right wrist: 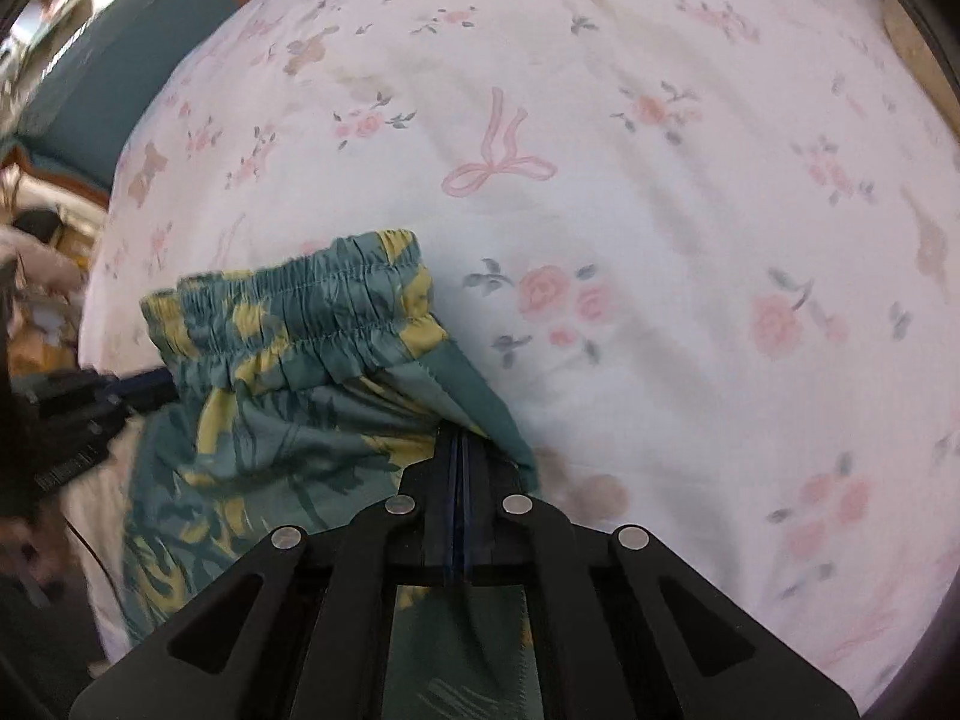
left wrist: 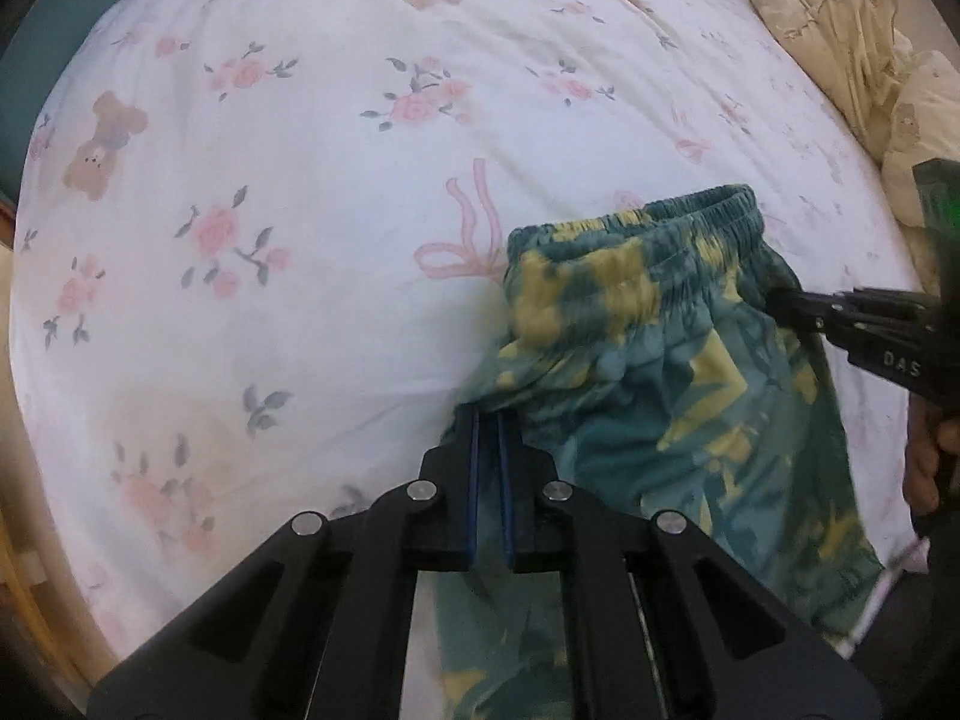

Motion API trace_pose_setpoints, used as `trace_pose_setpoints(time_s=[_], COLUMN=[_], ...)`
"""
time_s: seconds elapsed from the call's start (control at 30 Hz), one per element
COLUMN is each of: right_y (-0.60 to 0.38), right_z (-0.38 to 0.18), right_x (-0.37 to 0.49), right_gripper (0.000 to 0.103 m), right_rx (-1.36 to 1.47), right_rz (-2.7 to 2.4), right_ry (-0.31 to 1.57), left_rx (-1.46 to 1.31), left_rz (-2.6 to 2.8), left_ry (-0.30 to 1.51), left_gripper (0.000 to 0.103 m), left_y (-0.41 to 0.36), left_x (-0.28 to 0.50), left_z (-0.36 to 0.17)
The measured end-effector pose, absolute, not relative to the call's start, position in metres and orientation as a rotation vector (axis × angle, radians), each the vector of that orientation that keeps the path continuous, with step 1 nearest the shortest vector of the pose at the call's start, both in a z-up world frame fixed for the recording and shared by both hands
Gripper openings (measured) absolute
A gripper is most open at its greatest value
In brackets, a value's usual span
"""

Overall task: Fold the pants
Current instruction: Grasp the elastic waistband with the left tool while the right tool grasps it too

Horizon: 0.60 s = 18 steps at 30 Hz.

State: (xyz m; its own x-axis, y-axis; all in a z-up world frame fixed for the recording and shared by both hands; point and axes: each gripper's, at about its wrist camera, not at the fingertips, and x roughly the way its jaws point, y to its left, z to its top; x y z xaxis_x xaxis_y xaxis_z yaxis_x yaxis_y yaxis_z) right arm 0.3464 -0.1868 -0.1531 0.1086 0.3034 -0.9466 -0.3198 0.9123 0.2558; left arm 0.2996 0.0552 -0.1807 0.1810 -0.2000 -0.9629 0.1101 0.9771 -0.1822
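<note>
White floral bed sheet (left wrist: 312,192) under everything. Left gripper (left wrist: 491,420) fingers closed on one side of the teal-and-yellow pants (left wrist: 648,360); right gripper (right wrist: 461,441) fingers pinched shut on the other side. Waistband lifted, facing the bed's middle. Only the left view shows a cream blanket (left wrist: 840,36) at the far edge.

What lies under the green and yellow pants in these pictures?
A white floral bedsheet lies under the pants and shows all around them. Whatever is directly beneath the fabric is covered.
</note>
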Motion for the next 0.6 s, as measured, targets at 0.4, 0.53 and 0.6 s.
trace_pose_setpoints(time_s=[0.4,0.53,0.6], right_y=[-0.206,-0.203,-0.194], right_z=[-0.113,-0.134,-0.14], right_x=[0.376,0.395,0.404], right_gripper=[0.034,0.054,0.054], right_rx=[0.225,0.237,0.224], right_rz=[0.664,0.627,0.624], right_ry=[1.341,1.395,1.382], left_rx=[-0.289,-0.227,-0.243], left_rz=[-0.357,-0.354,-0.35], left_ry=[1.339,1.319,1.309], left_gripper=[0.051,0.05,0.049], left_y=[0.074,0.061,0.059], left_x=[0.336,0.347,0.354], left_z=[-0.174,-0.182,-0.182])
